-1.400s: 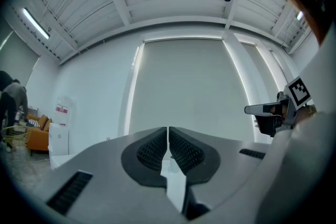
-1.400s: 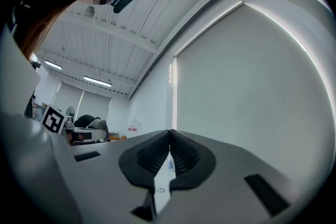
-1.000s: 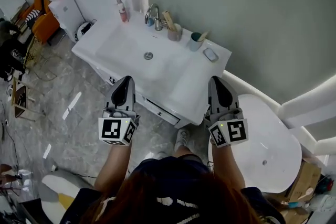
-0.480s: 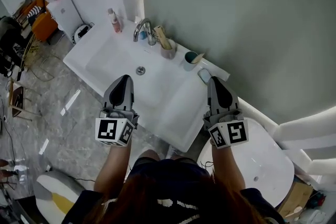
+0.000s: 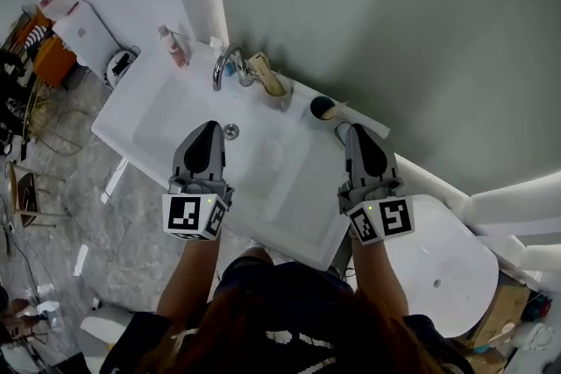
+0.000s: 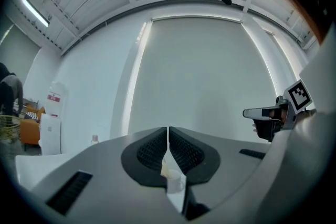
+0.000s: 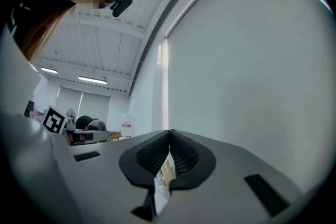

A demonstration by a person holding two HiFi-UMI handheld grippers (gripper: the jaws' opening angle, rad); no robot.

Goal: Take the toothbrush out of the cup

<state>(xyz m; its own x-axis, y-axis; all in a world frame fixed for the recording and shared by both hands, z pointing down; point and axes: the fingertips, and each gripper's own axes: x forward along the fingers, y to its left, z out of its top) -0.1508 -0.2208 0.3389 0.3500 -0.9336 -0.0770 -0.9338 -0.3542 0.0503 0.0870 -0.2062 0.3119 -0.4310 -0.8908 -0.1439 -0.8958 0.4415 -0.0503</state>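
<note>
on the back rim of the glossy white sink (image 5: 263,179), just right of the curved chrome faucet (image 5: 226,66), we see a round beige cup (image 5: 280,92). the toothbrush (image 5: 263,68) is in it, a pale flat handle leaning toward the faucet; its head is too small for us to make out. a dark round cup (image 5: 323,108) sits further right, and a slim pink bottle (image 5: 175,46) stands at the far left corner.

the left gripper (image 5: 209,129) hangs over the basin and the right gripper (image 5: 361,134) over the sink's right end, well apart. each has its ribbed black pads pressed together with nothing between them. the right gripper covers whatever lies on the rim beneath it. in the gripper views, the grey shells hide the sink, and only a sliver of cup shows under the pads.
</note>
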